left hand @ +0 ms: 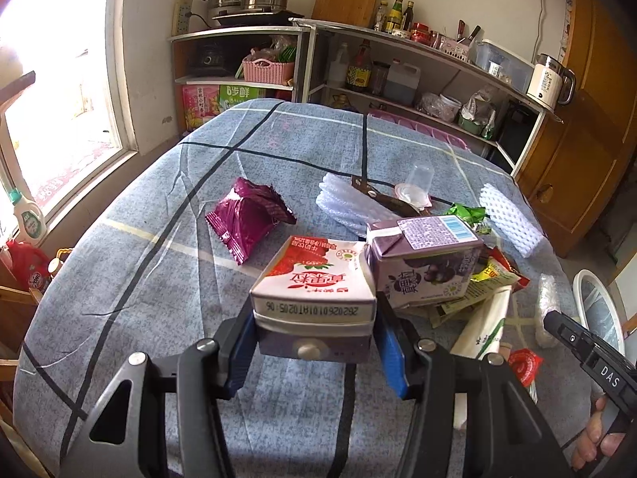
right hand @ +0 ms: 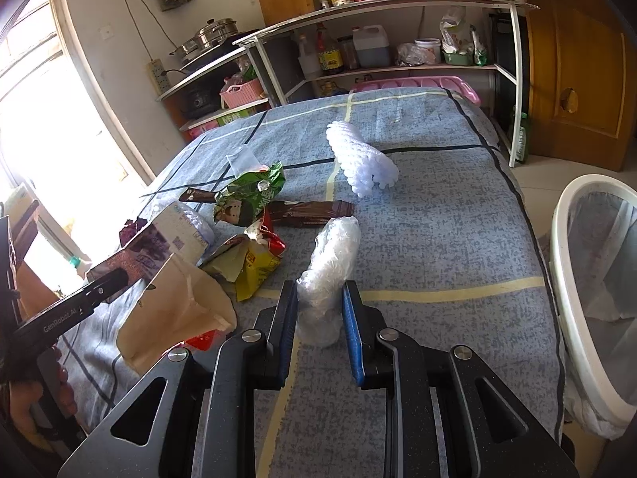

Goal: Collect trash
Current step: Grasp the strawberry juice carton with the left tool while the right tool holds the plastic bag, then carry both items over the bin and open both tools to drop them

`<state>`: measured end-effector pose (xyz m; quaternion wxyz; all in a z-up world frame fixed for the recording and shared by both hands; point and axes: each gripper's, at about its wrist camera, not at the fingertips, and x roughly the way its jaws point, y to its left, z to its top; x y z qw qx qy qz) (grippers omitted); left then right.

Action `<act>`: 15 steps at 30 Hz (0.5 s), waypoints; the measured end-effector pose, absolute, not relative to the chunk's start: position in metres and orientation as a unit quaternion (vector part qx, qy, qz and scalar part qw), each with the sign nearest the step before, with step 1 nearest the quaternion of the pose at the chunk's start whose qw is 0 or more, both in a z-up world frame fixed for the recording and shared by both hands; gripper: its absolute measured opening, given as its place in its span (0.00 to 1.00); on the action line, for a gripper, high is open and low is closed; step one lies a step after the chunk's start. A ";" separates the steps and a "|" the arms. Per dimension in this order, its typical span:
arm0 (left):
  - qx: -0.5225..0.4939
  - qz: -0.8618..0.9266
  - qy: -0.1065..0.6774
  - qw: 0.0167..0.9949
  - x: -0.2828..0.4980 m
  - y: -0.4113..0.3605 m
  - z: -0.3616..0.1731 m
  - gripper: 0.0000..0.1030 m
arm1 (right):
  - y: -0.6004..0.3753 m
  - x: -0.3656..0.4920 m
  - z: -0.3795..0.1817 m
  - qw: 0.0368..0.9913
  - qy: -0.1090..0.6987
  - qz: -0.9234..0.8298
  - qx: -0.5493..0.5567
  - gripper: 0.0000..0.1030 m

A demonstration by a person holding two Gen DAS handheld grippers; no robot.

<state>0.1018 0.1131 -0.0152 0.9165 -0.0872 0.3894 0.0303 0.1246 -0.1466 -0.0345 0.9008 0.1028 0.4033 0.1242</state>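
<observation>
Pickup step: left claw (left hand: 314,318) clamps red carton (left hand: 314,279); right claw (right hand: 320,310) pinches plastic wrap (right hand: 330,267). Next, likely: carry both to bin (right hand: 573,279) beside table's (right hand: 438,239) right edge.

Open tablecloth (right hand: 438,239) right of wrapper pile (right hand: 254,219).

Black angular left tongs (left hand: 314,334) and right tongs (right hand: 320,318), blue-padded fingers, round silver screws, white lettering, bare-skinned hands

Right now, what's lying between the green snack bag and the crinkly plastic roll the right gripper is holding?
In the right wrist view, a long brown wrapper lies on the tablecloth between the green snack bag and the plastic roll that the right gripper grips.
</observation>
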 end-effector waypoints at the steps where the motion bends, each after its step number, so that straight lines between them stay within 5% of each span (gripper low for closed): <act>1: -0.086 0.029 0.386 0.918 0.099 0.112 -0.013 0.55 | -0.148 0.124 -0.033 0.901 0.402 0.124 0.104 0.23; 15: -0.066 0.018 0.352 0.934 0.063 0.096 0.008 0.55 | -0.162 0.101 -0.013 0.909 0.377 0.133 0.115 0.23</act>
